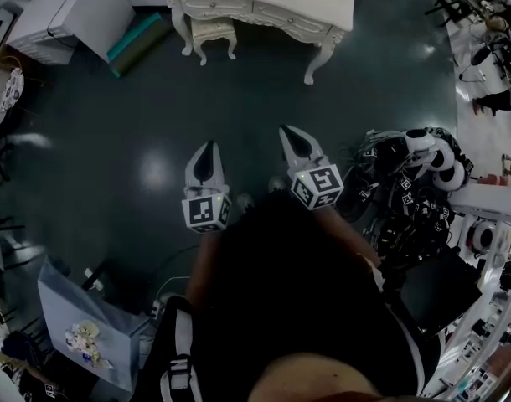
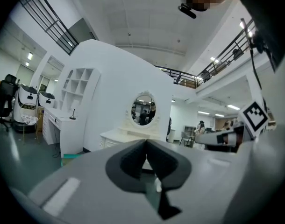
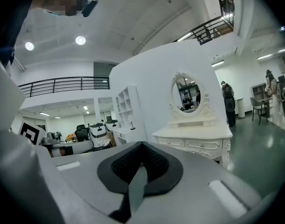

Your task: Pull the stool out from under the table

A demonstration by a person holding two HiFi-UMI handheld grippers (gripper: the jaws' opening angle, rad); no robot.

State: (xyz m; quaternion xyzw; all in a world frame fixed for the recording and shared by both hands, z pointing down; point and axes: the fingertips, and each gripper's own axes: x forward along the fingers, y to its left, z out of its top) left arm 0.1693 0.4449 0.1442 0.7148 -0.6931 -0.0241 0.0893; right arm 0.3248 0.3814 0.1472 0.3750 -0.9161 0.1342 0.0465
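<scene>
A small white stool (image 1: 212,33) stands tucked under the left end of the white dressing table (image 1: 264,2) at the far side of the dark floor. Both grippers hang well short of it, over the floor. My left gripper (image 1: 210,146) is shut and holds nothing. The right gripper (image 1: 287,131), also shut and bare, sits a little further forward. In the left gripper view the shut pads (image 2: 133,160) point at the table (image 2: 115,136) and its oval mirror (image 2: 143,108). In the right gripper view the table (image 3: 194,136) stands ahead and to the right. Neither gripper view shows the stool.
A white cabinet (image 1: 80,11) and a teal mat (image 1: 138,38) lie left of the table. A heap of black-and-white equipment (image 1: 406,182) crowds the right side. A blue bag (image 1: 88,325) and cables sit at lower left. Dark floor (image 1: 155,115) stretches between me and the stool.
</scene>
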